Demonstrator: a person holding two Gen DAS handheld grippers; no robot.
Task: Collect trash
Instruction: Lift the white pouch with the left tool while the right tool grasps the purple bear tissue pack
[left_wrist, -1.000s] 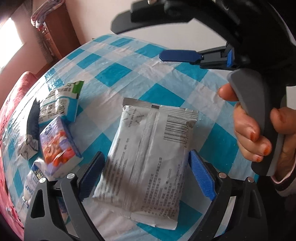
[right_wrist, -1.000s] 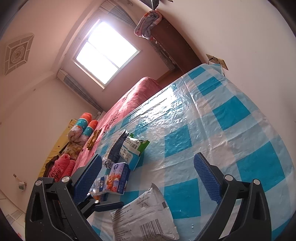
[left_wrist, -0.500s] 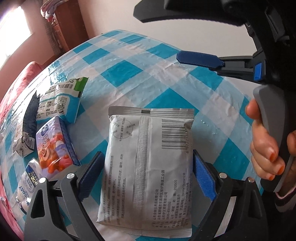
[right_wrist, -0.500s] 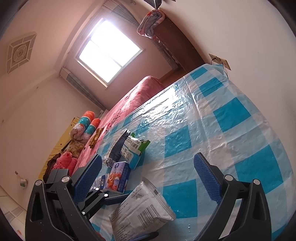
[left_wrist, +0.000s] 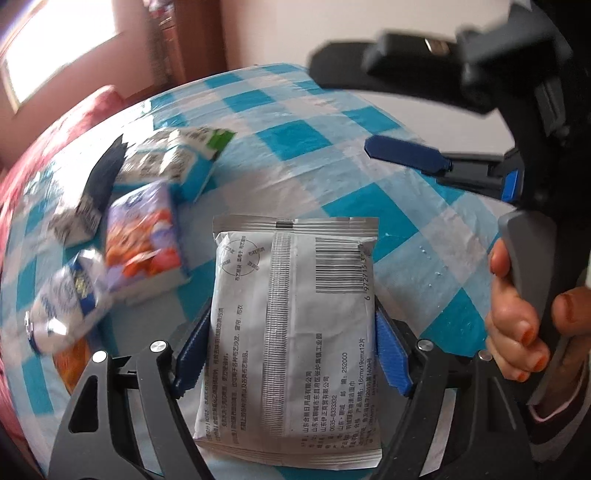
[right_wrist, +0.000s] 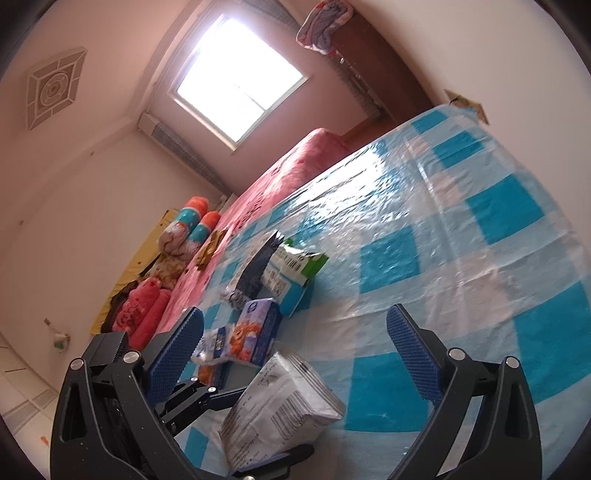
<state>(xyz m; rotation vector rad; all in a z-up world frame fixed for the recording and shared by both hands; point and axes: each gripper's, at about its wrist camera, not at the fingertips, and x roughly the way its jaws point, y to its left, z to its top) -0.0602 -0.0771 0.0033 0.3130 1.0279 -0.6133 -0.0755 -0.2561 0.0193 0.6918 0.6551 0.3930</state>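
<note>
My left gripper (left_wrist: 291, 354) is shut on a silver-white wipes packet (left_wrist: 295, 317), barcode side up, and holds it above the blue-and-white checked table. The packet also shows in the right wrist view (right_wrist: 284, 406), tilted up off the cloth. My right gripper (right_wrist: 295, 354) is open and empty, hovering over the table to the right of the left one; it shows in the left wrist view (left_wrist: 406, 157) with a hand on its handle. More trash lies left of the packet: a purple snack box (left_wrist: 142, 236), a blue-white carton (left_wrist: 177, 166), a crumpled blue-white wrapper (left_wrist: 70, 299) and a dark sachet (left_wrist: 99, 177).
The checked tablecloth (right_wrist: 461, 240) covers the table. A pink bed (right_wrist: 280, 166) with pillows and toys lies beyond the table's left edge. A window and a brown wardrobe (right_wrist: 373, 55) stand at the back.
My left gripper has closed on the wipes packet and lifted it off the cloth, tilting it up. The right gripper has barely moved.
</note>
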